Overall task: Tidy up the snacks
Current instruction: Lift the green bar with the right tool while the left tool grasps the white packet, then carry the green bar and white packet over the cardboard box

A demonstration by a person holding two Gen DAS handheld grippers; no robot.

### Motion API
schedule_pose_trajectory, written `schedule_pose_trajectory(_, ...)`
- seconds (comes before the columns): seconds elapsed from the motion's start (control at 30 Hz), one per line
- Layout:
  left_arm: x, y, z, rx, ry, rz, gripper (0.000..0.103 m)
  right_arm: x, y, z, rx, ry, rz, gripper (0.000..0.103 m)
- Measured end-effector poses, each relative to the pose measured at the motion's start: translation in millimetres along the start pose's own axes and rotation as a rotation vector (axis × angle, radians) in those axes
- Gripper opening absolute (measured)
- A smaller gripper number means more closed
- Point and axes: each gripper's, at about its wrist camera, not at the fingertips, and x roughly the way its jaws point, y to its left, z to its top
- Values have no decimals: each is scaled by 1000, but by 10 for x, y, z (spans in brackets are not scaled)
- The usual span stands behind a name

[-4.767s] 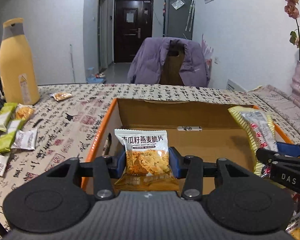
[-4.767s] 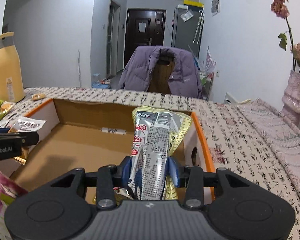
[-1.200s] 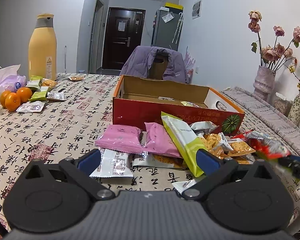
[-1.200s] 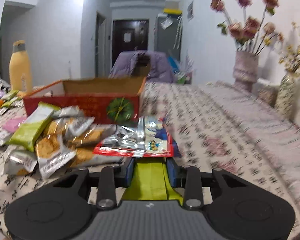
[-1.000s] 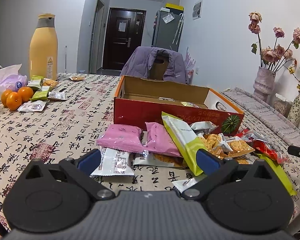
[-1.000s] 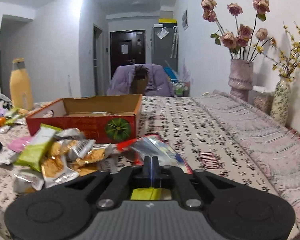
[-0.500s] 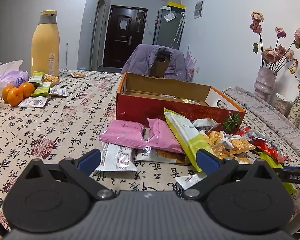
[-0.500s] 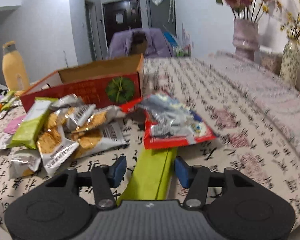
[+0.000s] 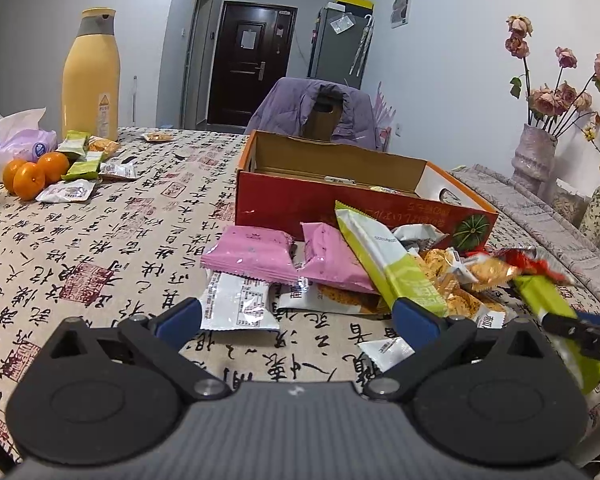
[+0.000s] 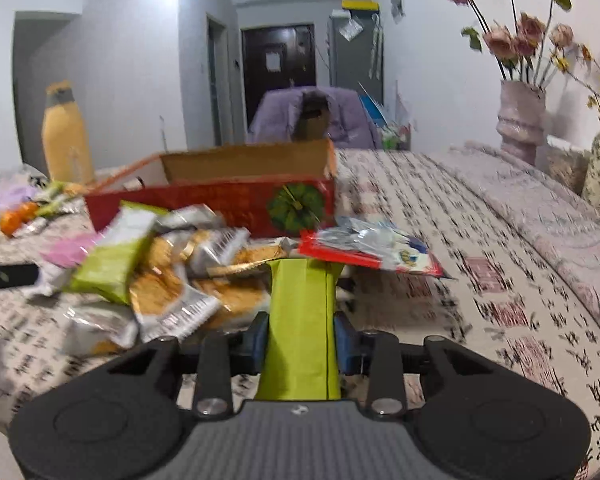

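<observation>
Red box (image 10: 220, 200) sits at 12 o'clock, long side across your view. Green pkt (image 10: 300, 332) lies lengthwise, pointing at 12, far end under red pkt (image 10: 364, 246). Your R gripper (image 10: 300, 340) is closing on green pkt; L gripper (image 9: 296, 316) gapes wide, holding nothing.

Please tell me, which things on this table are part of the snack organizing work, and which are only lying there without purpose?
Part of the job:
- red cardboard box
- snack pile
- green snack bar, right claw closing on it
- left claw, open

Only lying about:
- oranges
- yellow bottle
- tissue pack
- flower vase
- purple jacket
</observation>
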Motion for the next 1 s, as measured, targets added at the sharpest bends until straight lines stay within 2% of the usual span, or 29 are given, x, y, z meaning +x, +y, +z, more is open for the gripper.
schedule_pose_trajectory(0.33, 159, 122, 49, 6, 41, 97, 103, -96, 166, 277, -13, -112, 31, 32)
schedule_pose_trajectory(0.53, 376, 194, 154, 31, 76, 135, 102, 17, 146, 312, 3, -106, 3, 32)
schedule_pose_trajectory(0.63, 535, 225, 186, 40, 120, 142, 91, 66, 136, 294, 13, -93, -11, 32)
schedule_pose_trajectory(0.77, 709, 295, 211, 19, 169, 127, 70, 108, 105, 275, 25, -79, -25, 32)
schedule_pose_trajectory(0.87, 731, 290, 236, 25, 168, 93, 47, 137, 100, 268, 28, -71, -30, 32)
schedule_pose_trajectory(1.0, 699, 261, 199, 44, 159, 83, 44, 154, 108, 244, 30, -62, -28, 33)
